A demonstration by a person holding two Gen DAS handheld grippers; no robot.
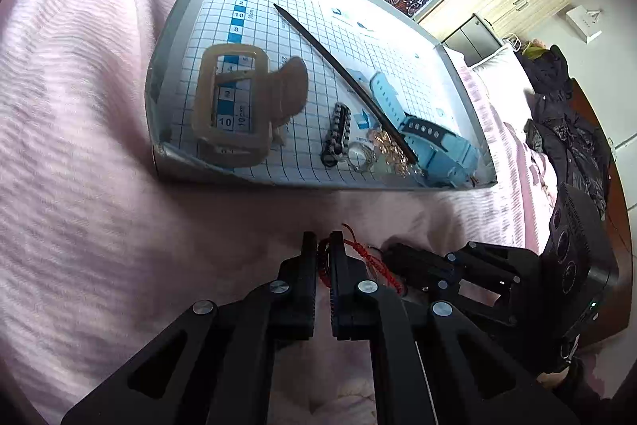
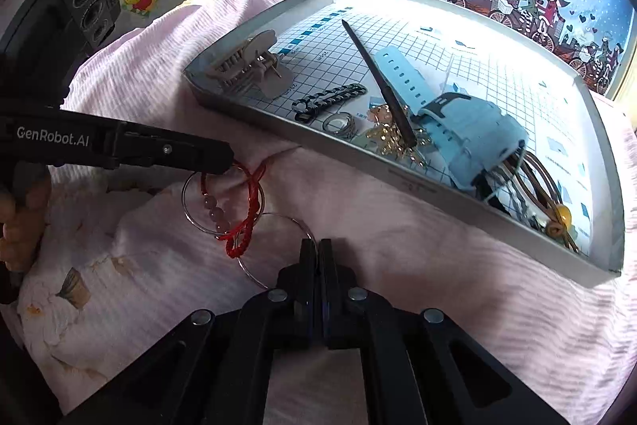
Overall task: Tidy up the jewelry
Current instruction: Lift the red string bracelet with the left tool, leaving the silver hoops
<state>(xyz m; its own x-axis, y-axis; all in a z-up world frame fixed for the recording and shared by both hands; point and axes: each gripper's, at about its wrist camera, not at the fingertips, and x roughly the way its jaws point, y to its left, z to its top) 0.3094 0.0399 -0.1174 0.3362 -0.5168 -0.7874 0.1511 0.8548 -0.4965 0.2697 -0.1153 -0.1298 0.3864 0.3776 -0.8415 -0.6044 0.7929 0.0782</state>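
A: Left wrist view: the left gripper (image 1: 323,245) is shown low over the pink blanket (image 1: 79,106), jaws clenched on a red cord bracelet (image 1: 370,261); the tray (image 1: 191,178) lies beyond.

B: Right wrist view: only here are the cord's beads (image 2: 217,212) and two thin wire hoops seen. The right gripper (image 2: 316,251) is clamped on one hoop (image 2: 286,222), before the tray.
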